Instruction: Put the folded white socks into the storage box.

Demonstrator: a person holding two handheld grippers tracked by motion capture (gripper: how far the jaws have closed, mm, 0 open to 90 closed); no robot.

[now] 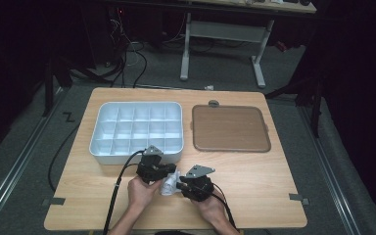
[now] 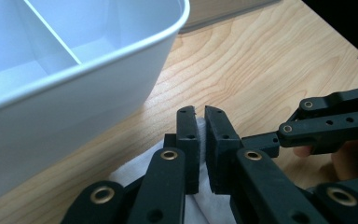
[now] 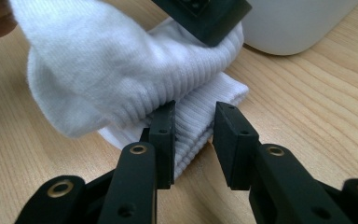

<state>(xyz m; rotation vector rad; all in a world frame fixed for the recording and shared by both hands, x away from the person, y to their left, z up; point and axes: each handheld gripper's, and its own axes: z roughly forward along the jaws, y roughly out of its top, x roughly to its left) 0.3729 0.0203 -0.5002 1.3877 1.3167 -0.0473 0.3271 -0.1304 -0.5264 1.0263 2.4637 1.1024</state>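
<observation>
A white ribbed sock (image 1: 168,186) lies bunched on the wooden table near its front edge, between my two grippers. My left gripper (image 1: 169,173) is shut on it; in the left gripper view its jaws (image 2: 199,114) pinch a thin fold of the white fabric (image 2: 135,170). My right gripper (image 1: 180,185) is open. In the right gripper view it (image 3: 195,112) straddles the folded cuff of the sock (image 3: 98,70), left jaw against the ribbing and right jaw clear of it. The left gripper's jaw tip (image 3: 200,16) grips the sock from above.
A white divided organiser tray (image 1: 99,133) stands just behind the grippers, its rounded wall (image 2: 98,84) close to the left jaws. A brown flat tray (image 1: 230,128) lies to its right. Tape marks sit at both front table edges. Cables trail off the front.
</observation>
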